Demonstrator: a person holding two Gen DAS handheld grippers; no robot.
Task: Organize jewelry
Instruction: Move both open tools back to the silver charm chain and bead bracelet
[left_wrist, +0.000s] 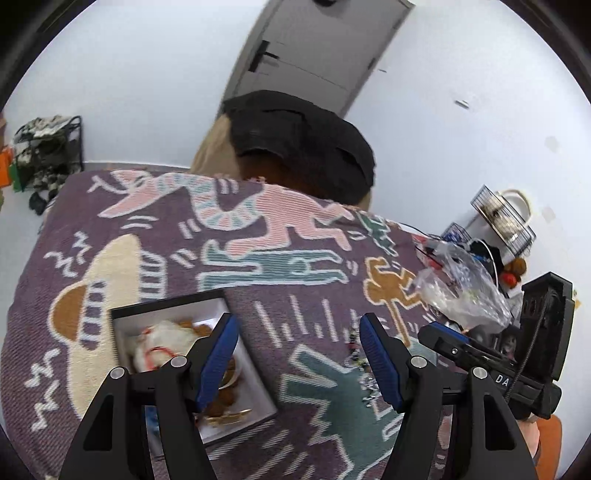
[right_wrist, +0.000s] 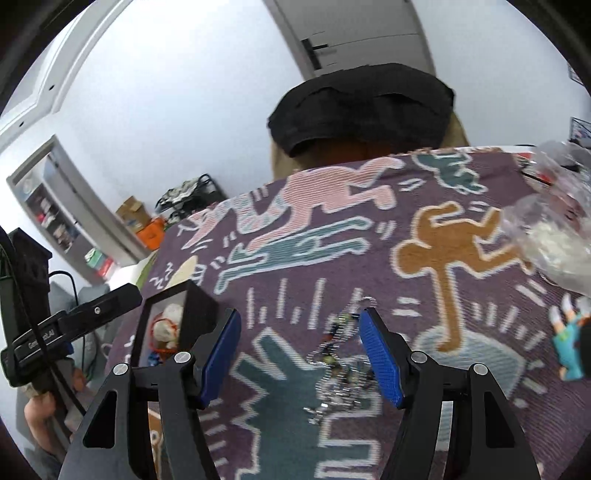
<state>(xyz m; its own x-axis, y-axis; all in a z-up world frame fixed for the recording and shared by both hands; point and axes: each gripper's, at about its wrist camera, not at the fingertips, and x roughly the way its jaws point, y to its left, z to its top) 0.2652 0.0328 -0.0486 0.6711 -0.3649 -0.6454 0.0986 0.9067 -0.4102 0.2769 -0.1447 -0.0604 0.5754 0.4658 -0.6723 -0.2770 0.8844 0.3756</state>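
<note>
1. Box (left_wrist: 192, 369) is sitting at left w/ trinkets inside; left gripper (left_wrist: 297, 360) is hovering spread, empty.
2. Chain (right_wrist: 340, 369) is lying tangled on blanket (right_wrist: 461, 369) mid; prob light, limp, snaggy, so pinch a bunched bit.
3. Right gripper (right_wrist: 299, 360) is hanging spread over it.

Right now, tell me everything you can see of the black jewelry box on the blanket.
The black jewelry box is a shallow, open, lidless rectangle with thin black walls and a white lining, probably card. It sits flat on the patterned woven blanket, left of the loose beaded jewelry. Inside lie a white pouch-like bundle with red cord and some brown and gold pieces, too blurred to name. The left gripper, open, hangs above its right edge without touching it.
</note>
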